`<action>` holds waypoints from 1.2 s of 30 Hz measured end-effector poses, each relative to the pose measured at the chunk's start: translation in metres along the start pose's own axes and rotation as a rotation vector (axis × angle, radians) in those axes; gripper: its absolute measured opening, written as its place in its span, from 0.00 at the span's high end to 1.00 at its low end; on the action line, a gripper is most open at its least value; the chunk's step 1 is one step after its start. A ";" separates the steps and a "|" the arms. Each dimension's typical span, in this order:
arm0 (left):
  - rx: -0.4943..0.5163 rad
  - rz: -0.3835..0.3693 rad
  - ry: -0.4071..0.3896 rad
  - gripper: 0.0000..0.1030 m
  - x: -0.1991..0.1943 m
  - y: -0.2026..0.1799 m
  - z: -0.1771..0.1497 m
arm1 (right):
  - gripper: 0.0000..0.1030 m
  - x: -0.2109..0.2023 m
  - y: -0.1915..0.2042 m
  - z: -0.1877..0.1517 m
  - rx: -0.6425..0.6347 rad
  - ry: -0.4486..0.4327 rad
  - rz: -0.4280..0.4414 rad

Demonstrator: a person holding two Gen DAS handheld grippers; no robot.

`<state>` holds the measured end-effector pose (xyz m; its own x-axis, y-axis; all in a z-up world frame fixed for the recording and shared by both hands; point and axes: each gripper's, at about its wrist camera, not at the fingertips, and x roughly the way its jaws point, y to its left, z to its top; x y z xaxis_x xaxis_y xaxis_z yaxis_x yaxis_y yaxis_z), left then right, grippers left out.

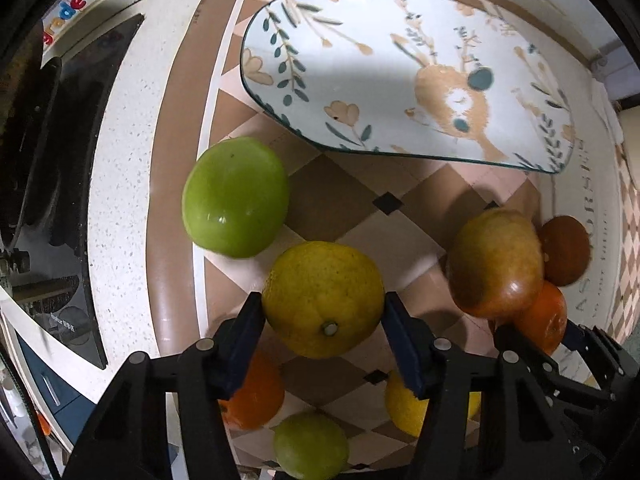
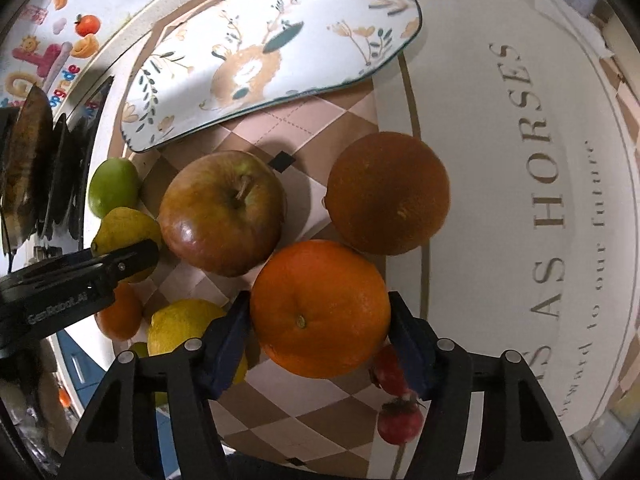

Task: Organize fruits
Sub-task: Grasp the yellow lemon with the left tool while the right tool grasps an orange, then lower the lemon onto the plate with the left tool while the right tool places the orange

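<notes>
My left gripper is shut on a yellow lemon, held above the checkered mat. My right gripper is shut on a bright orange. The long floral plate lies empty beyond both; it also shows in the right wrist view. A green apple sits left of the lemon. A red-brown apple and a darker orange lie just ahead of the right gripper. The left gripper's body shows at the left of the right wrist view.
Another orange, a small green fruit and a second lemon lie under the left gripper. Two small red fruits lie under the right gripper. A black stovetop is left. White lettered mat lies right.
</notes>
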<state>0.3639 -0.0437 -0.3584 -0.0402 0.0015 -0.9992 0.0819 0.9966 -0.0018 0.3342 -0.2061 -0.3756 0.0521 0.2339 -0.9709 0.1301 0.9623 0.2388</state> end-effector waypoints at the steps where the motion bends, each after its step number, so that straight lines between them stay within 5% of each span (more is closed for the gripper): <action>1: 0.007 -0.006 -0.007 0.45 -0.006 0.000 -0.004 | 0.34 -0.004 0.001 -0.002 -0.002 -0.004 0.003; 6: 0.024 -0.084 -0.067 0.45 -0.060 -0.005 -0.015 | 0.35 -0.053 0.005 -0.002 -0.024 -0.056 0.062; 12: 0.000 -0.173 -0.152 0.45 -0.112 -0.009 0.038 | 0.35 -0.097 0.018 0.059 -0.083 -0.175 0.050; 16: -0.041 -0.150 -0.151 0.45 -0.099 0.001 0.094 | 0.35 -0.078 0.029 0.116 -0.105 -0.170 0.015; 21: -0.104 -0.144 -0.051 0.45 -0.052 0.011 0.149 | 0.35 -0.038 0.045 0.169 -0.161 -0.115 -0.030; 36: -0.154 -0.143 0.078 0.44 0.003 0.008 0.189 | 0.34 0.011 0.044 0.206 -0.184 0.006 -0.069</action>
<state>0.5531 -0.0510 -0.3692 -0.1174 -0.1403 -0.9831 -0.0825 0.9879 -0.1312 0.5446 -0.1897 -0.3714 0.0436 0.1672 -0.9850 -0.0497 0.9850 0.1650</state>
